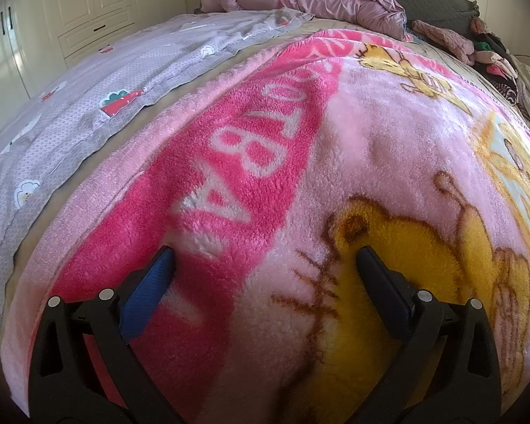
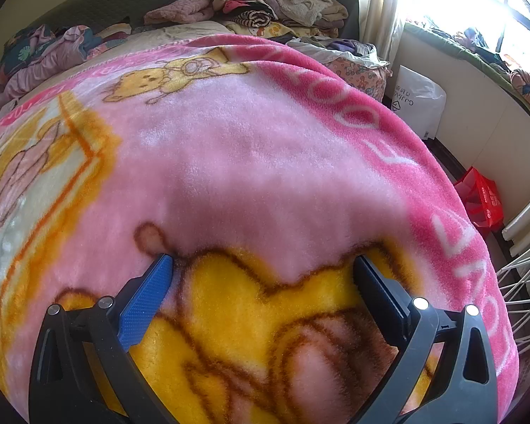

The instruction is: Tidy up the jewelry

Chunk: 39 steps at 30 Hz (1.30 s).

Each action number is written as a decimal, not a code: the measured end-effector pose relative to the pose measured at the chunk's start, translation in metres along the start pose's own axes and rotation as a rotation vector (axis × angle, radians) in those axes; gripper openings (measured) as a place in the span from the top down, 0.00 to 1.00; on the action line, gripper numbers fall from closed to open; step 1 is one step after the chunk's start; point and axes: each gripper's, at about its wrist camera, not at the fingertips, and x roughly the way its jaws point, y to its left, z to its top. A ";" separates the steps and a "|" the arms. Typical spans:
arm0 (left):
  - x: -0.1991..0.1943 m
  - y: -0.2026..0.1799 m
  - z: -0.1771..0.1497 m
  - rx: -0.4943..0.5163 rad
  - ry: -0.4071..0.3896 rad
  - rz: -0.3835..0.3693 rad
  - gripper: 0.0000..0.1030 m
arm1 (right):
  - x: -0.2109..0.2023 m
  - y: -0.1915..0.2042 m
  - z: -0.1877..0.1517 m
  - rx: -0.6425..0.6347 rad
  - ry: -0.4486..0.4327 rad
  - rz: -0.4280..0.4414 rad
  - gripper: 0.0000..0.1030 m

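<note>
Jewelry is hidden from both spread-open, empty hand-held grippers [image 1: 263, 256] [image 2: 263, 263] over the blanket [image 1: 353, 148].

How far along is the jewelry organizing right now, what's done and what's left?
Nothing looks done: no jewelry or container shows in either view. Nothing is in hand; the left gripper and right gripper are both open and empty over the pink fleece blanket. All of the organizing appears to remain.

The bed [image 1: 166, 113] carries a fluffy pink cartoon blanket [image 1: 353, 162] spread over most of it. A grey patterned sheet [image 1: 88, 106] lies beside the blanket, a crumpled pink quilt [image 1: 300, 3] and piled clothes [image 2: 282, 3] at the head.
</note>
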 end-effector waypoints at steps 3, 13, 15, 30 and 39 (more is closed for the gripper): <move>0.000 0.000 0.000 0.000 0.000 0.000 0.10 | -0.001 0.001 0.000 -0.002 0.000 -0.002 0.05; 0.001 0.003 0.000 -0.010 0.002 -0.021 0.10 | -0.001 0.001 -0.001 -0.001 0.000 -0.002 0.05; 0.001 0.002 0.001 -0.006 0.006 -0.017 0.10 | -0.001 0.001 -0.001 -0.001 -0.001 0.000 0.05; 0.001 -0.001 0.000 -0.002 0.001 -0.003 0.10 | -0.001 0.000 -0.001 -0.001 -0.001 -0.001 0.05; 0.002 -0.002 0.001 -0.002 0.004 -0.002 0.10 | -0.001 0.002 -0.001 -0.001 -0.001 -0.001 0.05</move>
